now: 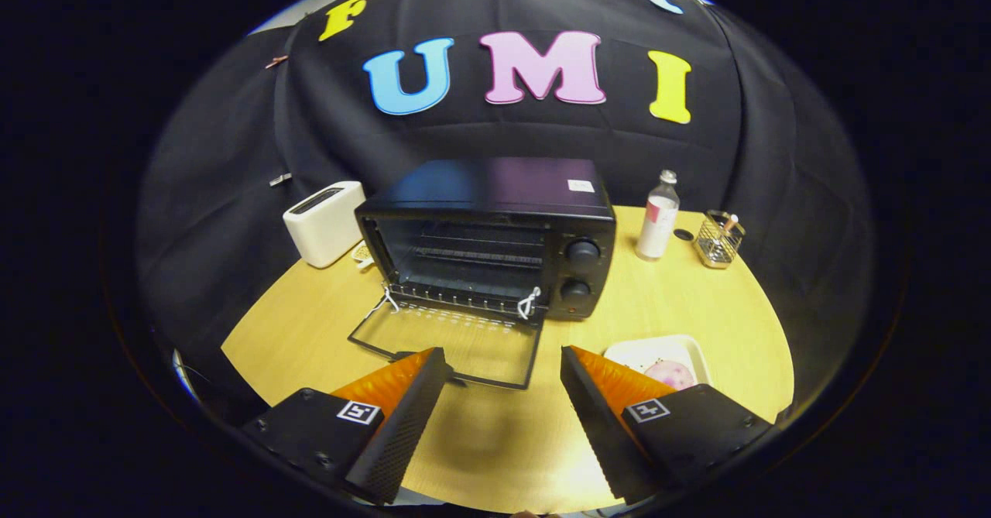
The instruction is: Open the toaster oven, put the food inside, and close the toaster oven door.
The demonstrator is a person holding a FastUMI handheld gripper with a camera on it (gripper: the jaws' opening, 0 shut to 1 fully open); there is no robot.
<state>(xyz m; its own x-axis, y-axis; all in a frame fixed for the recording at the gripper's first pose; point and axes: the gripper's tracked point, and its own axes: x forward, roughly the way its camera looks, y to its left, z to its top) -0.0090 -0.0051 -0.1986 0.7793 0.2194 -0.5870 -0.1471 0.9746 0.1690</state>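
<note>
On the wooden tabletop (681, 301), the toaster oven (495, 235) stands beyond the fingers (503, 363), door (453, 340) down; fingers apart, holding nothing; food (670, 372) just behind the right one.

We see even, fairly bright light from overhead; the tabletop (697, 301) glows warm, with a soft shadow between the hand-held gripper (505, 367) fingers, which stand apart around nothing. The toaster oven (495, 231) top shows a dull sheen. Fisheye bending grows toward 3 and 9 o'clock, where the picture darkens; focus is sharp centrally
</note>
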